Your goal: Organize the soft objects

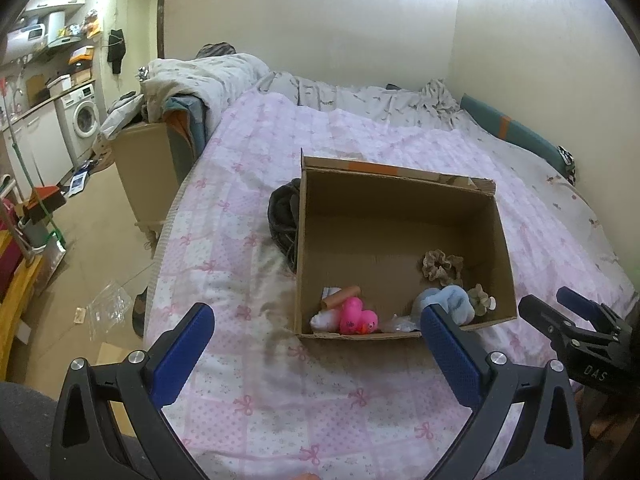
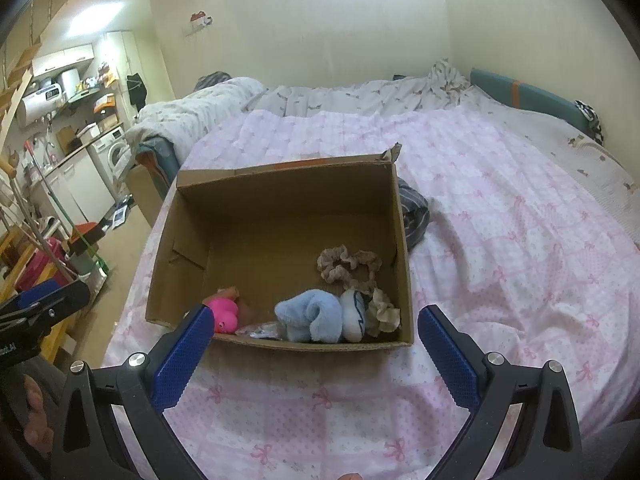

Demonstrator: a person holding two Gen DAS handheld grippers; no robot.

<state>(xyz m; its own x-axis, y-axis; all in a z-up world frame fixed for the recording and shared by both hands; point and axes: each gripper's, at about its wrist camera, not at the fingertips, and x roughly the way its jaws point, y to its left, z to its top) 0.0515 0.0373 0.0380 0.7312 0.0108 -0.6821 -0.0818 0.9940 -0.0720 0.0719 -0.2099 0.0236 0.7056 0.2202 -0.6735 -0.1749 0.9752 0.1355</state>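
An open cardboard box (image 1: pixel 404 204) (image 2: pixel 280 196) sits on the pink bedspread (image 1: pixel 280 380) (image 2: pixel 520 260). Inside lie a pink rubber duck (image 1: pixel 358 318) (image 2: pixel 225 312), a light blue plush cloth (image 1: pixel 452 300) (image 2: pixel 314 314), a beige scrunchie (image 1: pixel 440 266) (image 2: pixel 346 266), a white sock (image 2: pixel 354 314), a brown tube (image 1: pixel 342 295) and crumpled beige fabric (image 1: pixel 482 300) (image 2: pixel 384 312). My left gripper (image 1: pixel 318 344) is open and empty, just short of the box's near wall. My right gripper (image 2: pixel 312 344) is open and empty, also before the near wall; it shows in the left wrist view (image 1: pixel 560 312).
A dark garment (image 1: pixel 284 216) (image 2: pixel 414 212) lies on the bed against the box's far side. Rumpled grey bedding (image 1: pixel 360 100) lies at the head. A cardboard-sided stand (image 1: pixel 148 176) and cluttered floor are left of the bed; a washing machine (image 1: pixel 82 116) stands beyond.
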